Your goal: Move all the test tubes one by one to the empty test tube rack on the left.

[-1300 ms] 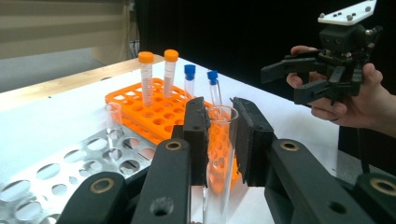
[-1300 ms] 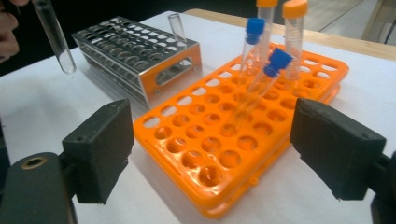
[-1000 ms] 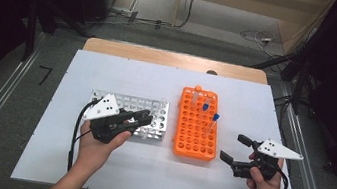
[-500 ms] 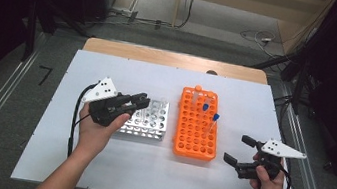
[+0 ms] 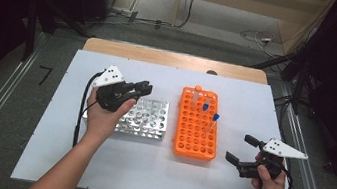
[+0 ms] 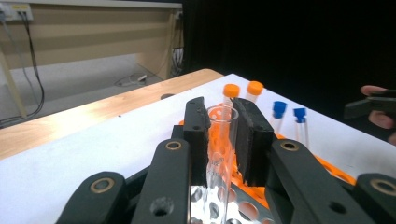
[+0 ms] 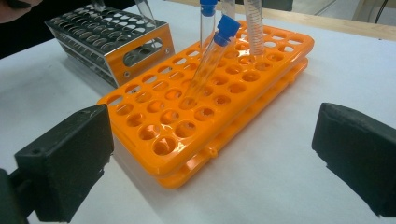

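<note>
Left tongs [image 6: 223, 128] clamped on glass tube [image 6: 218, 154], held above steel rack [image 5: 144, 121]. Right tongs [image 5: 244, 150] apart, nothing between them, just right of orange rack [image 5: 196, 129] on tabletop [image 5: 145, 167].

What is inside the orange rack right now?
The orange rack holds two blue-capped tubes and two orange-capped tubes at its far end. Other holes look empty; the tubes' lower ends are hidden.
</note>
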### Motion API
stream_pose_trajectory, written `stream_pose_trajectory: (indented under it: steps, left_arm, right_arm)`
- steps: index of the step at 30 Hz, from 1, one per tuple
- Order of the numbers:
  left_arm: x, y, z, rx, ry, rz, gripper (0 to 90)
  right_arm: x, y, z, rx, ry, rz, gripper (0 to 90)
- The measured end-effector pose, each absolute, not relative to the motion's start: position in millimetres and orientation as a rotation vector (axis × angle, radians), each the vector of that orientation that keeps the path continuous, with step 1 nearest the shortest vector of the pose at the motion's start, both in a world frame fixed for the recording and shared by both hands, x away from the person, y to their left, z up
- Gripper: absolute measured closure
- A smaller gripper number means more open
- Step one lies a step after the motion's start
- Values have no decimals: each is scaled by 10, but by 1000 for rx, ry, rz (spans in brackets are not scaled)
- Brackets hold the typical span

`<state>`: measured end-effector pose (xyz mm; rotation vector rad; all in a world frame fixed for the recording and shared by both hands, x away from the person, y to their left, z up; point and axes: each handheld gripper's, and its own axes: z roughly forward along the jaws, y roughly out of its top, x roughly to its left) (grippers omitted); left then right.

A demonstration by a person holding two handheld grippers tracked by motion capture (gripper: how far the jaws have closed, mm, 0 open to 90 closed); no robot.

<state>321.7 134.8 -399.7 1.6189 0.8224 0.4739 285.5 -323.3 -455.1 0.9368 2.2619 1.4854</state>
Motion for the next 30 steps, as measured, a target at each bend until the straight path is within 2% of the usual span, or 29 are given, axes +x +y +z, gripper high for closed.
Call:
stream_pose_trajectory:
  steps: [17,30]
  left_arm:
    - [3544,1102,-4212,1596,884,498,763]
    - [3523,1051,-4295,1726,881,503,761]
  right_arm:
    - [2857,-3257,-4559,945,2255,1488,0]
    - [2865,-3255,-4570,948,2258,1481,0]
